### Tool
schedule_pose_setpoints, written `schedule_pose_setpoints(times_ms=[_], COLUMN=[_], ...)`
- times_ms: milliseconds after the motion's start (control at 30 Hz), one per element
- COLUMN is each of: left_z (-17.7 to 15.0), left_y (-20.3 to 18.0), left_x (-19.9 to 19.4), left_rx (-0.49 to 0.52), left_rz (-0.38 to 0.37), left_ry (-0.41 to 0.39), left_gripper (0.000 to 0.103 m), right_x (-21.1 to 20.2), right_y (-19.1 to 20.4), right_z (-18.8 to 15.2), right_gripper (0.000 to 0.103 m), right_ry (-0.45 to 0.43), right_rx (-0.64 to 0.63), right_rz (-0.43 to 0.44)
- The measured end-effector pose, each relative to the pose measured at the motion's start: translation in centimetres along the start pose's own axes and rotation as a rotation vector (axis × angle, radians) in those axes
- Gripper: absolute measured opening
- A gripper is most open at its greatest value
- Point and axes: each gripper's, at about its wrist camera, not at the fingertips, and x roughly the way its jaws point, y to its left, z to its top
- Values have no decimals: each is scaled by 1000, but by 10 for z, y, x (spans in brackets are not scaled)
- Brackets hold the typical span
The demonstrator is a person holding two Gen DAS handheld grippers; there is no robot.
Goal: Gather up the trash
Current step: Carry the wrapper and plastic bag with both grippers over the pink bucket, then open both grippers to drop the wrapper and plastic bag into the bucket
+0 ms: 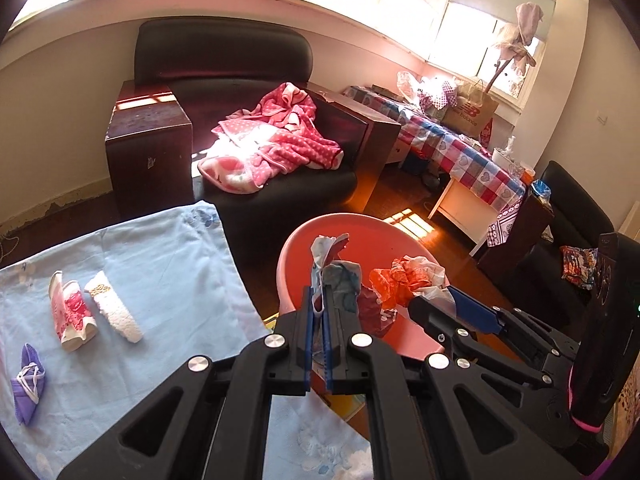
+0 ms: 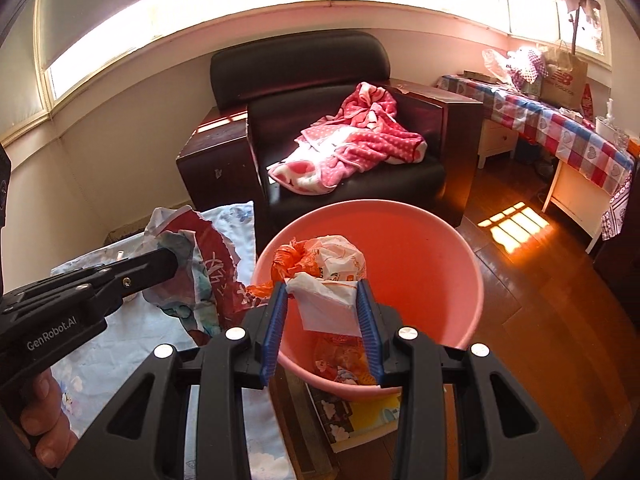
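Trash fills both grippers: the left gripper (image 1: 318, 300), fingers nearly shut, pinches a torn paper wrapper (image 1: 334, 264) standing upright; the right gripper (image 2: 324, 300), fingers half apart, clamps a crumpled plastic bag (image 2: 320, 276) bulging forward, both over the pink bucket (image 2: 440, 240) beside the desk (image 1: 160, 260).

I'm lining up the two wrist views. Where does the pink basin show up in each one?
Left wrist view: the pink basin sits low, right of centre, beyond the left gripper and its torn paper.
Right wrist view: the basin fills the centre, behind the right gripper's crumpled bag.
Shared landmark: the black armchair behind the basin.
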Motion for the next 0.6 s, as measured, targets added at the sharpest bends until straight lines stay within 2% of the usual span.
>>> schedule_pose_setpoints(times_ms=[267,600], left_z=[4,-3], left_y=[-21,-12], left_x=[35,75], left_rx=[60,31], left_rz=[-6,-25], left_ry=[-32,6], left_gripper=[3,3], right_x=[9,26], right_y=[-18,-24], right_z=[1,-3], right_gripper=[36,36], right_ry=[-19,11], right_rx=[19,20], right_rz=[-84,-132])
